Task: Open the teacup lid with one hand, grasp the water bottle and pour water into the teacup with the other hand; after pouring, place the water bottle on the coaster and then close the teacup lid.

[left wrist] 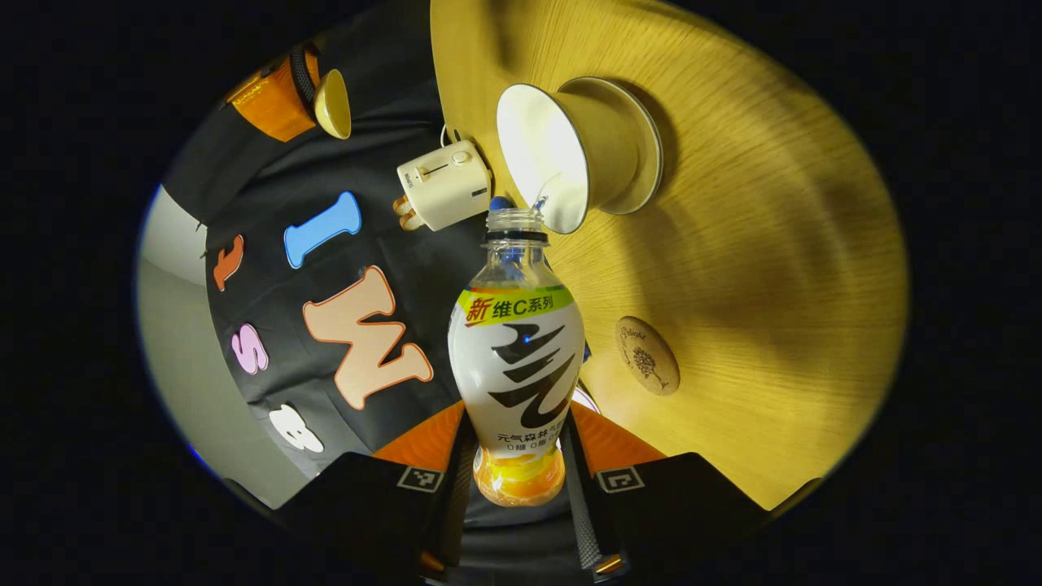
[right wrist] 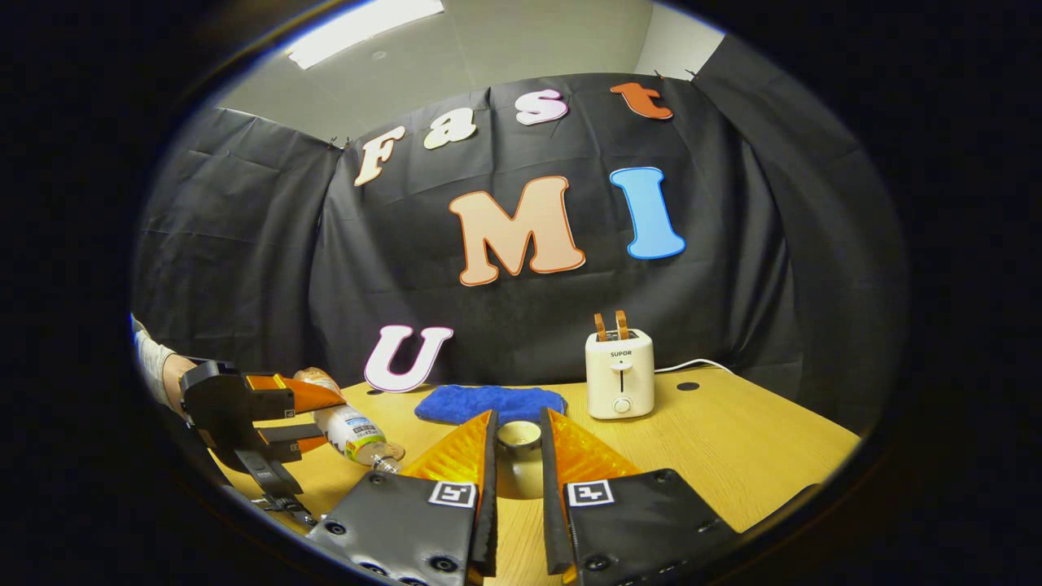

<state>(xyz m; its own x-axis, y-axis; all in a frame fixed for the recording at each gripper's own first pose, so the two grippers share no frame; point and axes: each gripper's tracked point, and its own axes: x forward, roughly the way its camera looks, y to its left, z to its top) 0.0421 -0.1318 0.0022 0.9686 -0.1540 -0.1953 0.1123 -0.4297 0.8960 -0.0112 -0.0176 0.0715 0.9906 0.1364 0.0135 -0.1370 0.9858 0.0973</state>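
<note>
Both grippers busy: left [left wrist: 518, 476] gripping tipped water bottle [left wrist: 516, 358], right [right wrist: 518, 468] gripping teacup lid [right wrist: 518, 435].

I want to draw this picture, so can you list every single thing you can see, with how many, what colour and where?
water bottle: one, clear with white, green and orange wrap, cap off, tipped so its mouth is at the teacup rim, gripped by the left tongs.
teacup: one, cream white, lid off, on its saucer on the table.
teacup lid: one, cream, pinched by the right tongs above the table.
coaster: one, round brown wood, bare, on the table beside the bottle.
toaster: one, cream white, two toast slices sticking up, at the table's back.
cloth: one, blue, left of the toaster.
table: one, yellow wood.
left tongs: one pair, shut on the bottle.
right tongs: one pair, shut on the lid.
hand: one, holding the left tongs.
</note>
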